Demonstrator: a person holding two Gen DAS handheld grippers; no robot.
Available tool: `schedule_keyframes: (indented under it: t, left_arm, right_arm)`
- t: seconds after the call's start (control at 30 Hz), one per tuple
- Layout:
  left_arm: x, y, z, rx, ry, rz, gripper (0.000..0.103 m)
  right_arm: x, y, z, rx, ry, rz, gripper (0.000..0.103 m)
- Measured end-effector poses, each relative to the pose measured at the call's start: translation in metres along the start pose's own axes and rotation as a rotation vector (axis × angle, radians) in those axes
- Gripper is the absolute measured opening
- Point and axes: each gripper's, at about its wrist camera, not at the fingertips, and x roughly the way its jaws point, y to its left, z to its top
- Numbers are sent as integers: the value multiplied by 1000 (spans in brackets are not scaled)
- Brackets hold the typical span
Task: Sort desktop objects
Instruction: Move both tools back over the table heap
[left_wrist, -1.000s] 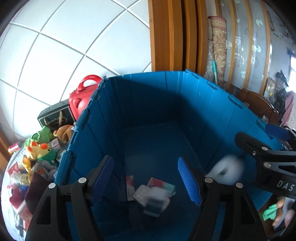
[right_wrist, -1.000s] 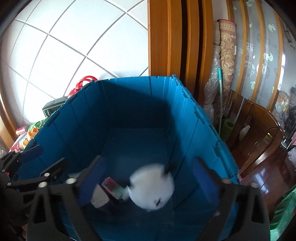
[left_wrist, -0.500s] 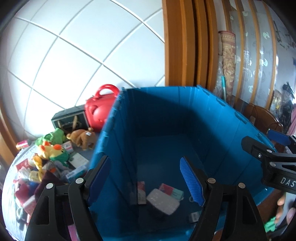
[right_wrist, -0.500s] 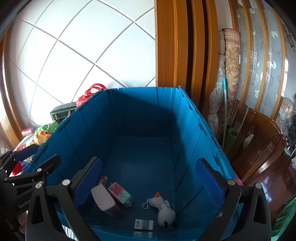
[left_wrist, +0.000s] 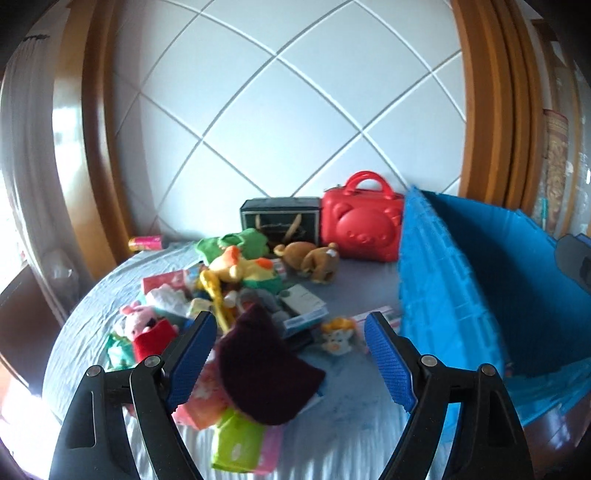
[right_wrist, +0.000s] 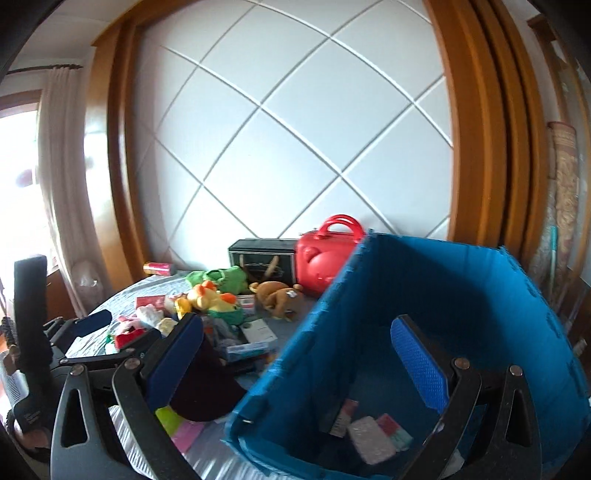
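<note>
Left wrist view: my left tongs gape wide and empty above the toy pile on the desk, a dark maroon pouch lying between their tips. My right tongs also stand wide and empty, straddling the near wall of the blue bin, which sits just right of the pile.

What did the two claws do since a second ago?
Both open claws swung left, away from the blue bin. The left claw now looks over the toy pile instead of into the bin; the right claw straddles the bin's near wall. The white plush that was falling has landed inside, now out of sight. Both claws remain empty, and the packets stay put.
</note>
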Motion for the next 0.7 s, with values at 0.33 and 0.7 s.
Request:
schedule_keyframes:
  t: [0.33,0.7]
  left_arm:
    - [75,193,-81,25,253,77,83]
    - [132,244,-142,56,420,28,83]
  right_arm:
    - [90,180,-56,41,188,61,103]
    - [175,225,-189,172,637,-50,103]
